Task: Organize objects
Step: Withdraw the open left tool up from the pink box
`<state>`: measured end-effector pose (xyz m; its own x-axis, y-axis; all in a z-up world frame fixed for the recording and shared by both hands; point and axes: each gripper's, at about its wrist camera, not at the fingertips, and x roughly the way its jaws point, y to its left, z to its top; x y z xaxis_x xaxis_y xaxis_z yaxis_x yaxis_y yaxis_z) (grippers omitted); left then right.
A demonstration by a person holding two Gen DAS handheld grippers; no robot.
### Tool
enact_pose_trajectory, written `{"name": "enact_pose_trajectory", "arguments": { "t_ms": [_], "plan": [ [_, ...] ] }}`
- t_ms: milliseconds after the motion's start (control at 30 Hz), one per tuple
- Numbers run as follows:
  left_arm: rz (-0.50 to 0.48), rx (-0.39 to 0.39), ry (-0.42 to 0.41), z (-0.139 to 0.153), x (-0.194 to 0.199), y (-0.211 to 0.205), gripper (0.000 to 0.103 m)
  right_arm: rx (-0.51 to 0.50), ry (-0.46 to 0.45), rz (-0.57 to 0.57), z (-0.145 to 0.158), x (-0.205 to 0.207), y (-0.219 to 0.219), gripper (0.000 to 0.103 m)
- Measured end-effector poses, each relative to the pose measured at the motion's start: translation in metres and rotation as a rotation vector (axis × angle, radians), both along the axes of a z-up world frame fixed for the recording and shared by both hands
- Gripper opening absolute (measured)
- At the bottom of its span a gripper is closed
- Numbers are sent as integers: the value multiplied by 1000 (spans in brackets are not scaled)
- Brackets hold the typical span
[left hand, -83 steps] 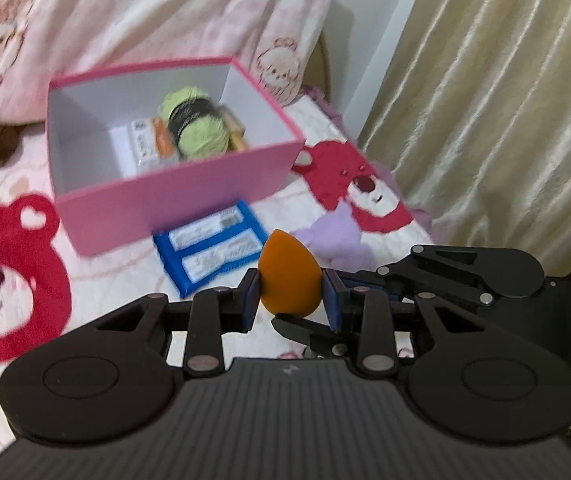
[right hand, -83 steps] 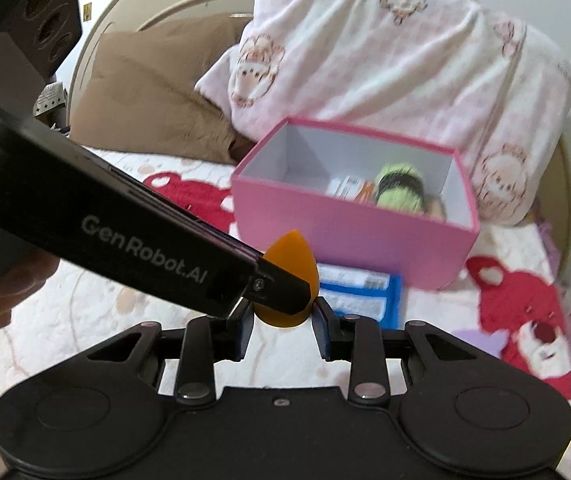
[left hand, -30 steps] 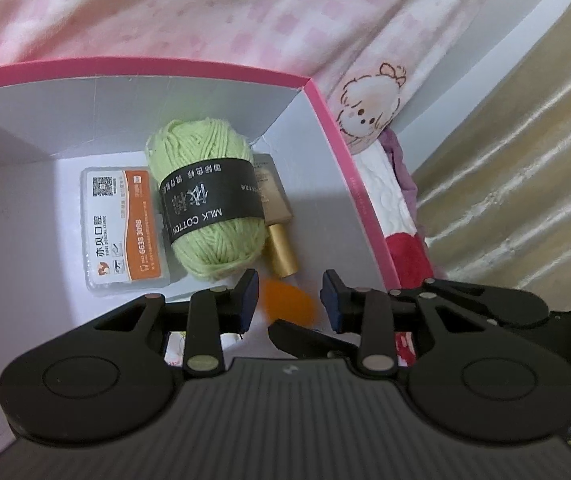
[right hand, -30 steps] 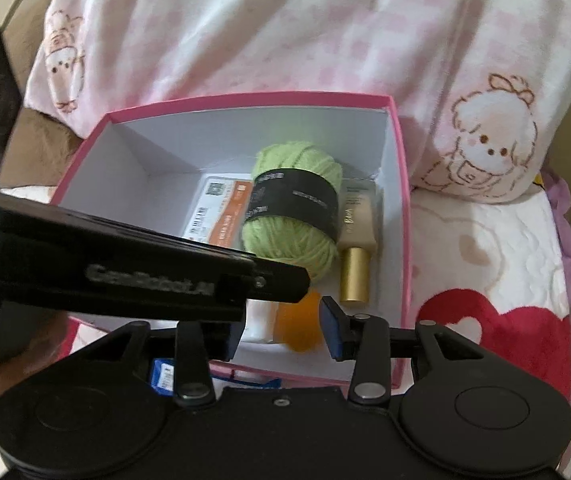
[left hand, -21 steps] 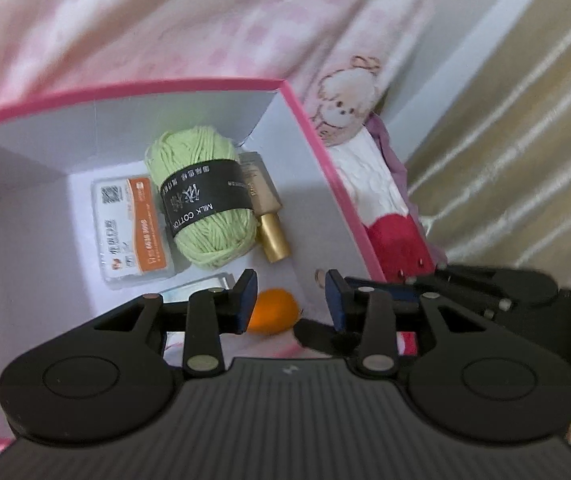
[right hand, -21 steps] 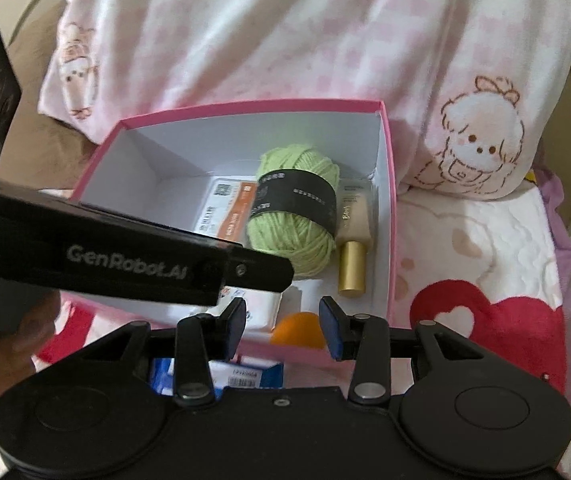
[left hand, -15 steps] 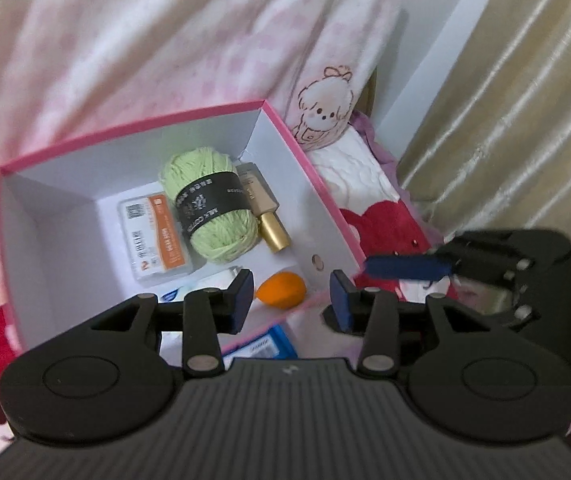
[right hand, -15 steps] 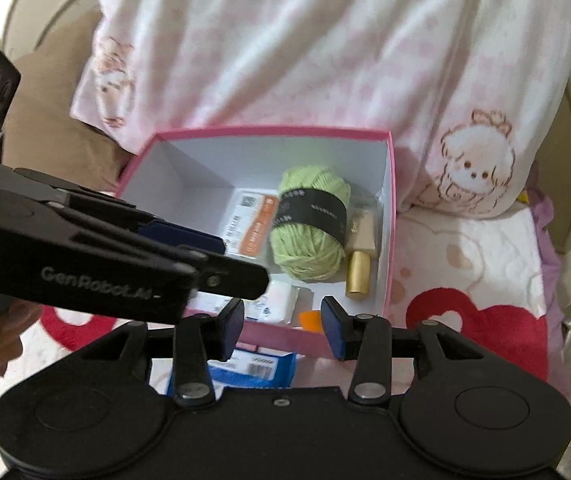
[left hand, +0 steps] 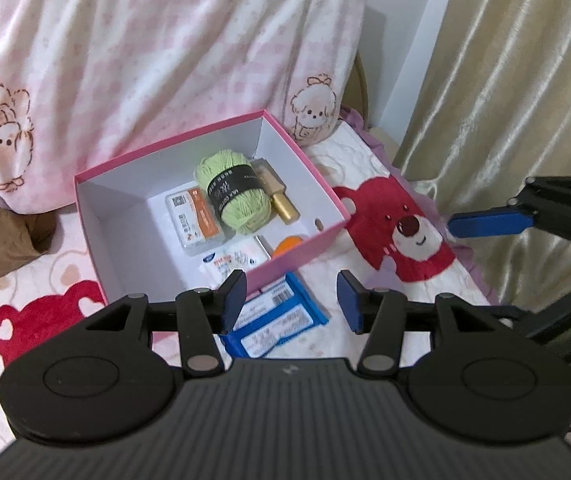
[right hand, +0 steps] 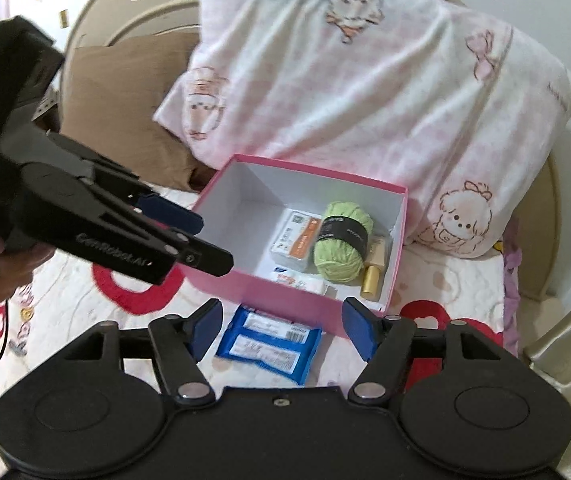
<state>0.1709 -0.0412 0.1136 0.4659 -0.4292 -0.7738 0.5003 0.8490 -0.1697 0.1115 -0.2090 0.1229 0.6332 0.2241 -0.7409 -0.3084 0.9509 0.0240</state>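
Left wrist view looking steeply down past its own fingers from the box's point(left hand: 327, 196) near right, right wrist view likewise from its near left, both sharing the box, blue packet point(right hand: 269, 343), pillow point(right hand: 365, 92)

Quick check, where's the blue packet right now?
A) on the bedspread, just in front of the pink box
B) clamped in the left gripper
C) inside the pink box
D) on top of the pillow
A: the blue packet lies flat on the bedspread, just outside the near wall of the pink box, in no gripper's jaws.
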Motion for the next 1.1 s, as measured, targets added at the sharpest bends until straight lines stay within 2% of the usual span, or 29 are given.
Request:
{"name": "enact_pose_trajectory", "arguments": {
  "t_ms": [333, 600, 900, 1100],
  "plan": [
    [-70, 56, 1, -10, -49, -5, 52, -28, 5, 19, 0, -57, 3, 75],
    [-75, 61, 53, -31, -74, -6, 54, -25, 26, 5, -15, -88, -4, 75],
    [-67, 27, 106, -59, -94, -7, 56, -8, 28, 14, -42, -113, -14, 75],
    [-58, 4, 126, -85, -101, -19, 60, 31, 19, -12, -77, -114, -25, 76]
  ]
}}
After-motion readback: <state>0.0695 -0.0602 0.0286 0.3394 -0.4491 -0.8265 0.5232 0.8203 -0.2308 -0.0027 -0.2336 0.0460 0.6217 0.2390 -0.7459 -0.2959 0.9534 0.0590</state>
